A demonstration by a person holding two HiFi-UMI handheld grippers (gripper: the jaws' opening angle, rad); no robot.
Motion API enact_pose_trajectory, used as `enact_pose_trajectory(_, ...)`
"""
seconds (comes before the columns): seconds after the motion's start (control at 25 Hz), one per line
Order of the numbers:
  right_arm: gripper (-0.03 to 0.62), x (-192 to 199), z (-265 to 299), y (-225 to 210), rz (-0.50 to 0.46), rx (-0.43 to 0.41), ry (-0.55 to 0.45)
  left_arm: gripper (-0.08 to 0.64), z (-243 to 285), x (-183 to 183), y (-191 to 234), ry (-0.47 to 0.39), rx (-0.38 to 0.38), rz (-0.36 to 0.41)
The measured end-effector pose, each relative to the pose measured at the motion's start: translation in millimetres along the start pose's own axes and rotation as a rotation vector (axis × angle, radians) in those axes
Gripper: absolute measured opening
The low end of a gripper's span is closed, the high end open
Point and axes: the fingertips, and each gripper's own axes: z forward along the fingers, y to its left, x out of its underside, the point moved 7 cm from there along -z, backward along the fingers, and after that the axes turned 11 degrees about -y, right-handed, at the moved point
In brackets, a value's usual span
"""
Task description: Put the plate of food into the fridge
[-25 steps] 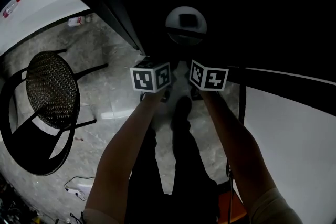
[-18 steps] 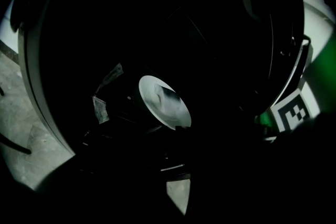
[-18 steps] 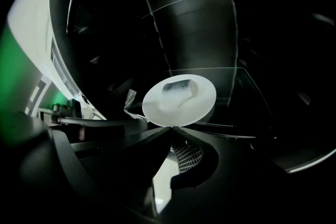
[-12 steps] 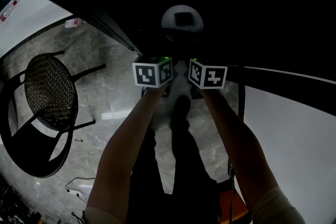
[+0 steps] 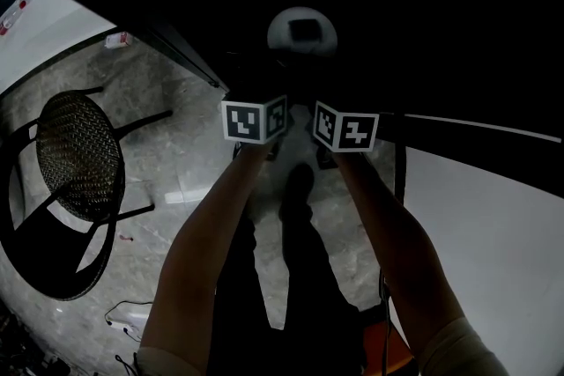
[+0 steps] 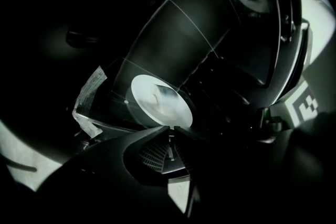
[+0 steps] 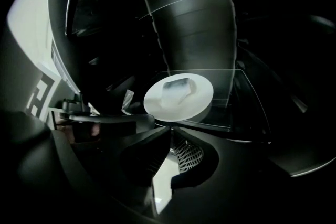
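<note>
Darkness over nearly all of the fridge [image 5: 379, 22] interior: walls, back and upper shelves lost in black from the head view. Jaw tips of both tools swallowed there too, only marker cubes and forearms [image 5: 207, 251] showing.

Deep in that gloom, a pale oval: the plate [image 5: 302, 33], lying on a glass shelf [image 7: 239, 105] close to its front edge. On it, food [image 7: 178, 89], a whitish lump of no readable kind.

Jaws of the left gripper [image 6: 170, 131] just closing, now down to a thin slit with nothing visible inside it. Tips right at the plate's near rim, contact too dim to judge. Jaws of the right gripper [image 7: 170, 129] together and empty, tips likewise at the near rim.

Crumpled clear wrapping [image 6: 86, 105] just left of the plate, partly lost in shadow.

Outside the fridge, pale stone floor [image 5: 176, 128] and a round woven-seat chair [image 5: 75, 158] well off to the left. Thin cable [image 5: 123, 321] near the bottom edge, white panel [image 5: 493, 224] close along the right arm.

Open floor behind and to the left; tight against the panel on the right.
</note>
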Motion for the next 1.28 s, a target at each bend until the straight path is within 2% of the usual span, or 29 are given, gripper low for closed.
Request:
enact_pose_trajectory(0.44, 0.021, -3.9, -15.2, 4.3, 0.015, 0.004, -0.019, 0.035, -16.4, 6.1, -6.2, 0.034, -0.006, 0.027)
enact_pose_trajectory(0.56, 0.022, -4.2, -21.5, 7.0, 0.019, 0.012, -0.014, 0.035, -28.4, 6.7, -8.3, 0.062, -0.019, 0.08)
enact_pose_trajectory(0.8, 0.021, -13.5, -43.2, 25.4, 0.004, 0.018, -0.031, 0.012, -61.5, -7.1, -19.3, 0.095, 0.032, 0.209)
enact_pose_trajectory(0.88, 0.021, -17.7, -50.4, 34.1, -0.005, 0.015, -0.046, 0.011, -71.1, -13.5, -18.1, 0.071, 0.033, 0.195)
enact_pose_trajectory(1.0, 0.021, -23.8, -60.7, 49.4, -0.02, 0.0, -0.07, 0.011, -84.3, -20.9, -14.6, 0.028, 0.054, 0.127)
enact_pose_trajectory(1.12, 0.021, -30.6, -73.8, 71.1, -0.066, -0.034, -0.08, 0.011, -104.5, -26.8, -15.5, 0.019, 0.071, 0.093)
enact_pose_trajectory(1.28, 0.021, -36.8, -99.2, 104.7, -0.104, -0.075, -0.077, 0.011, -141.7, -42.4, -26.1, 0.01, 0.033, 0.185)
